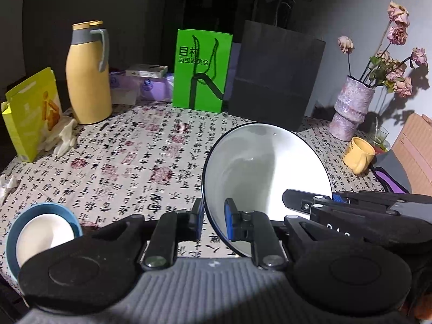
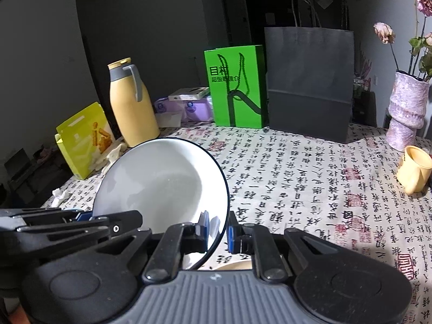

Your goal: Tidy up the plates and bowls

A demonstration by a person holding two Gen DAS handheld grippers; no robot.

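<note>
A white plate (image 1: 266, 172) with a thin dark rim is lifted off the desk and tilted, its hollow face turned toward both cameras. Its lower left edge sits pinched between the blue pads of the left claw (image 1: 214, 222); its opposite edge is pinched by the right claw (image 2: 218, 230), so the plate spans the gap between the two. In the right wrist view it rises up and to the left of that claw. Down and far left of the left claw, a blue bowl (image 1: 16, 232) rests on the desk with a white bowl (image 1: 44, 236) nested inside it.
</note>
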